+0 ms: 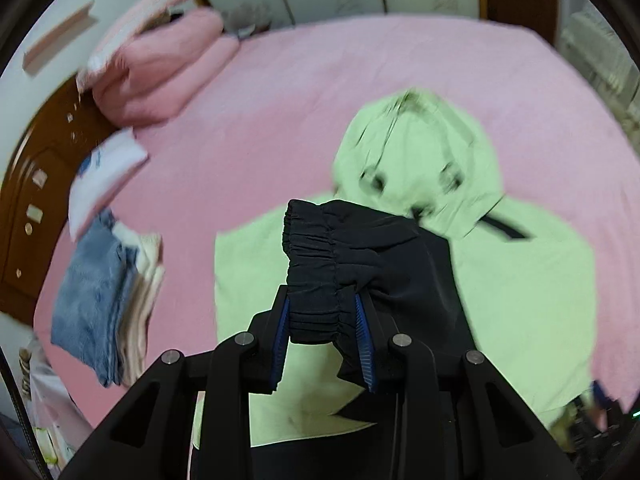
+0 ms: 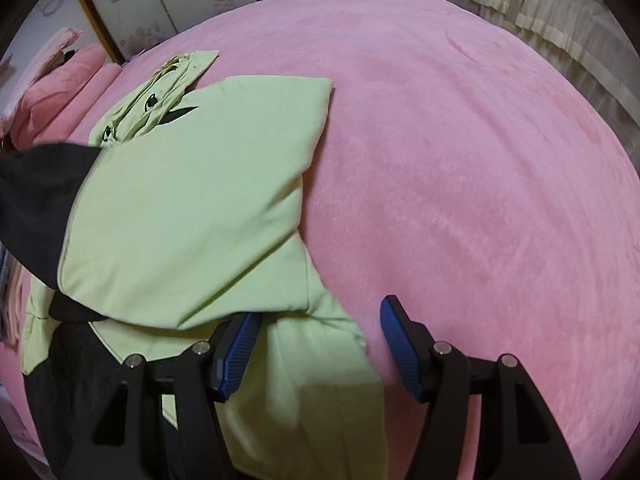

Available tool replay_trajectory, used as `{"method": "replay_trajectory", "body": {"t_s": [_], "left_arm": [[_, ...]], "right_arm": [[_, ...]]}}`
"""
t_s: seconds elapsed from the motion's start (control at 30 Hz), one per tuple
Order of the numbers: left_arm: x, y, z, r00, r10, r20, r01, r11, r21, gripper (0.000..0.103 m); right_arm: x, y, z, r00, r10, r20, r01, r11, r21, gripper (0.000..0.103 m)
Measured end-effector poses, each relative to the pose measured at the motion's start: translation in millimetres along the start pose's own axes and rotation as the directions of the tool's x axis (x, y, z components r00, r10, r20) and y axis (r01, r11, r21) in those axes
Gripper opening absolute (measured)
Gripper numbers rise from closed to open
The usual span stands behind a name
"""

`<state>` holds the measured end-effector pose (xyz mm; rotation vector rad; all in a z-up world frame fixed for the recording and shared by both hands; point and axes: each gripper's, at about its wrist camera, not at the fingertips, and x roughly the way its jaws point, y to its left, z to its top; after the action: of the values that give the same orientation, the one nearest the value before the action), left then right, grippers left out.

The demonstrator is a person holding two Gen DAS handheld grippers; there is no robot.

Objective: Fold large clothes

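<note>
1. Your left gripper [image 1: 322, 316] is clamped on the black cuff [image 1: 316, 264]; carry it across the green jacket [image 2: 180, 216] lying on the bed [image 2: 460, 160].
2. Right gripper [image 2: 320, 348] gapes empty; pin the hem.

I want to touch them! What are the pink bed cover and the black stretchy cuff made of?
The pink bed cover looks like soft fleece or plush: matte and fuzzy, with brushed streaks. The black cuff pinched in the left gripper looks like thin, smooth woven cloth, probably synthetic, gathered over elastic: tight puckered ridges show. I can't be sure of either fibre.
</note>
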<state>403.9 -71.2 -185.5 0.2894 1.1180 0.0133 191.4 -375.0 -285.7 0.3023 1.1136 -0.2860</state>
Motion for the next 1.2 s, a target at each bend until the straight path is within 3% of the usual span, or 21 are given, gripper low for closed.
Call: {"method": "replay_trajectory", "body": {"t_s": [0.1,0.23,0.37,0.53,0.63,0.73,0.83,0.93,1.0,1.03,1.07,1.1,1.2], "left_arm": [[44.3,7.7,-14.0,0.994,0.040,-0.098,-0.038,0.999,0.022,0.028],[98.4,11.2,-39.2,0.964,0.083,-0.254,-0.075,0.996,0.040,0.028],[121.9,13.0,-60.2,0.936,0.099,-0.339,-0.099,0.995,0.017,0.029],[121.7,1.7,-61.8,0.943,0.110,-0.316,-0.095,0.994,0.061,0.029],[129.0,-0.4,-54.7,0.937,0.141,-0.320,-0.123,0.990,0.076,0.029],[140.0,6.4,-48.7,0.924,0.193,-0.330,-0.180,0.981,0.072,0.029],[149.0,14.1,-46.2,0.920,0.186,-0.346,-0.175,0.983,0.062,0.029],[149.8,13.3,-46.9,0.923,0.193,-0.333,-0.174,0.981,0.087,0.031],[146.3,11.1,-48.2,0.919,0.212,-0.332,-0.186,0.976,0.110,0.038],[143.8,9.9,-48.9,0.916,0.222,-0.333,-0.194,0.974,0.117,0.052],[138.7,9.3,-50.0,0.916,0.226,-0.331,-0.198,0.973,0.116,0.059],[129.4,9.9,-50.9,0.926,0.211,-0.314,-0.191,0.977,0.094,0.059],[91.8,11.9,-53.8,0.963,0.145,-0.228,-0.151,0.988,-0.012,0.059]], "right_arm": [[3.2,2.7,3.5,1.000,-0.008,0.007,0.008,1.000,-0.029,0.062],[11.3,10.0,14.4,1.000,-0.011,0.022,0.013,0.997,-0.078,0.062],[13.3,10.6,26.1,0.998,-0.030,0.048,0.035,0.994,-0.101,0.062],[-1.3,-23.1,18.4,0.996,-0.043,0.075,0.036,0.995,0.090,0.062],[2.4,-33.0,4.8,0.998,-0.048,0.027,0.042,0.981,0.188,0.062],[0.8,-27.7,0.6,0.999,-0.052,-0.013,0.053,0.977,0.206,0.062],[-10.7,-26.0,-3.2,0.998,-0.035,-0.047,0.044,0.975,0.216,0.062],[-30.6,-26.2,-6.4,0.999,-0.015,-0.029,0.021,0.974,0.226,0.060],[-40.8,-23.0,-3.6,1.000,0.004,-0.010,-0.001,0.977,0.213,0.043],[-42.7,-19.1,-1.1,1.000,0.019,-0.017,-0.015,0.980,0.199,0.028],[-42.4,-16.2,-1.1,0.999,0.031,-0.026,-0.026,0.981,0.193,0.010],[-40.5,-11.3,0.4,0.998,0.048,-0.037,-0.041,0.981,0.187,0.002],[-32.5,11.6,8.6,0.991,0.133,-0.022,-0.127,0.975,0.180,0.000]]}}
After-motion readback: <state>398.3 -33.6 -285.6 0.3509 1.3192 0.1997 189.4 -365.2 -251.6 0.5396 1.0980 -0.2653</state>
